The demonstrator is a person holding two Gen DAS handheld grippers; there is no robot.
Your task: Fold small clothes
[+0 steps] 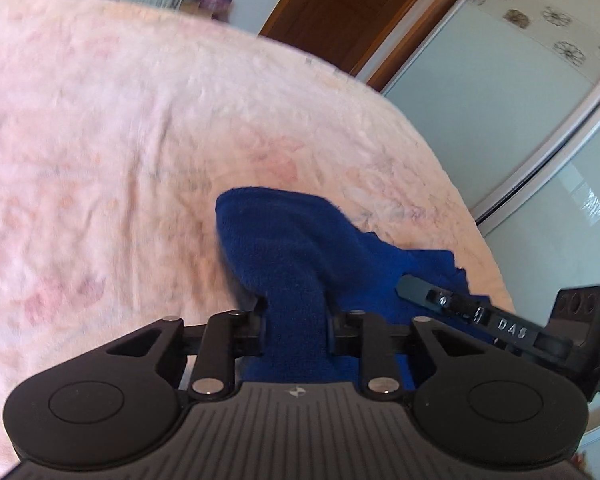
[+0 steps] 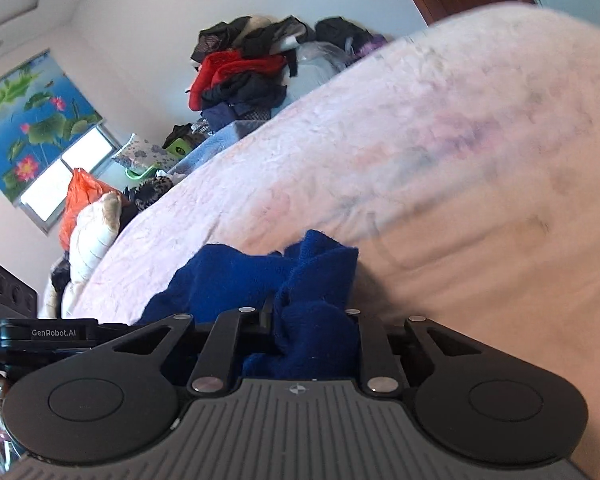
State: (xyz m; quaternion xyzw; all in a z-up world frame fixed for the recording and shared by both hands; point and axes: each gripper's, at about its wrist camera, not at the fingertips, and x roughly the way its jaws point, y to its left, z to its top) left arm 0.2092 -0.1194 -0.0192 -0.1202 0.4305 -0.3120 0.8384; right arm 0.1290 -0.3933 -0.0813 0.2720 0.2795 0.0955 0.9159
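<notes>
A small dark blue knit garment [image 1: 284, 240] is held up over the pink bedspread [image 1: 100, 140]. My left gripper [image 1: 296, 320] is shut on one bunched part of it; the cloth bulges forward past the jaws. My right gripper [image 2: 314, 320] is shut on another bunched part of the same blue garment [image 2: 260, 276], which sags to the left between the two grippers. The right gripper also shows at the right of the left wrist view [image 1: 500, 320], and the left gripper's body shows at the left edge of the right wrist view [image 2: 40, 334]. The fingertips are hidden by cloth.
The pink bedspread [image 2: 420, 140] fills most of both views. A pile of dark and red clothes [image 2: 252, 72] sits at the bed's far side. A pillow [image 2: 92, 236] and orange bag [image 2: 80, 200] lie by the window. A wardrobe [image 1: 520, 120] and brown door [image 1: 340, 12] stand beyond the bed.
</notes>
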